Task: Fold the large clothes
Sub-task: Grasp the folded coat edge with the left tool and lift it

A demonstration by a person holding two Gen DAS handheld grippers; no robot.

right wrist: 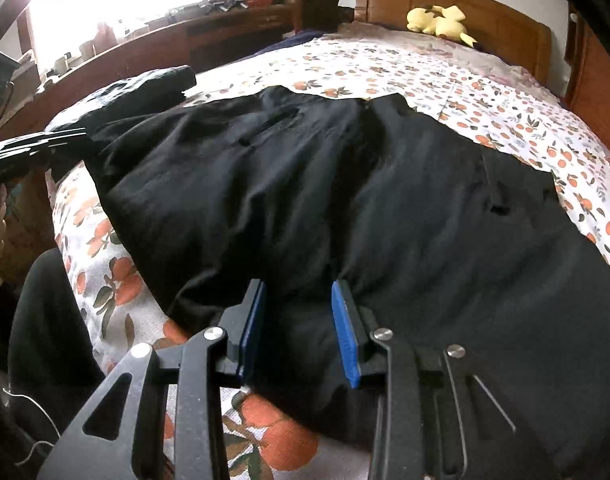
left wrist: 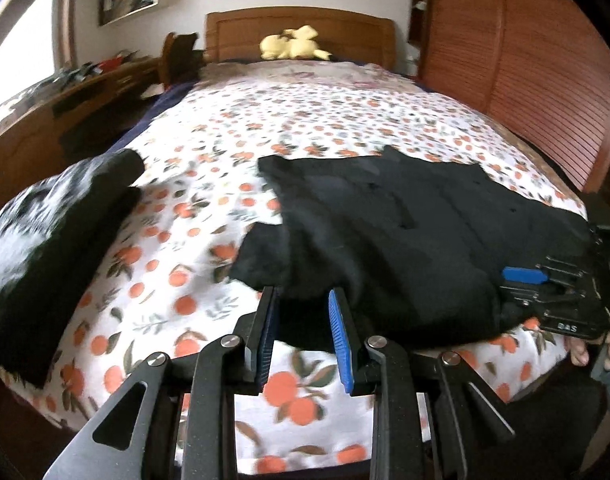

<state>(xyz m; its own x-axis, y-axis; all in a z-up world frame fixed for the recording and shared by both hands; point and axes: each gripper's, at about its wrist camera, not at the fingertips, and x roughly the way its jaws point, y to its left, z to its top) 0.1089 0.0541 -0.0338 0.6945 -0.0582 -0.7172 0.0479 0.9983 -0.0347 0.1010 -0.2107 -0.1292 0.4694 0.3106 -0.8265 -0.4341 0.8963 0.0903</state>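
Black trousers (right wrist: 345, 200): spread across centre of frame on orange-print bed cover (right wrist: 505, 112) | left claw (left wrist: 303, 300): narrow, black cloth edge between its pads | right claw (right wrist: 299, 292): narrow, gripping trouser fabric | folded dark garment (left wrist: 57, 232): left of frame | yellow plush toy (left wrist: 293, 42): top, by headboard (left wrist: 241, 32)

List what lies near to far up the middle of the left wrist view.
Left gripper → black garment → orange-print bedspread → yellow plush toy → wooden headboard.
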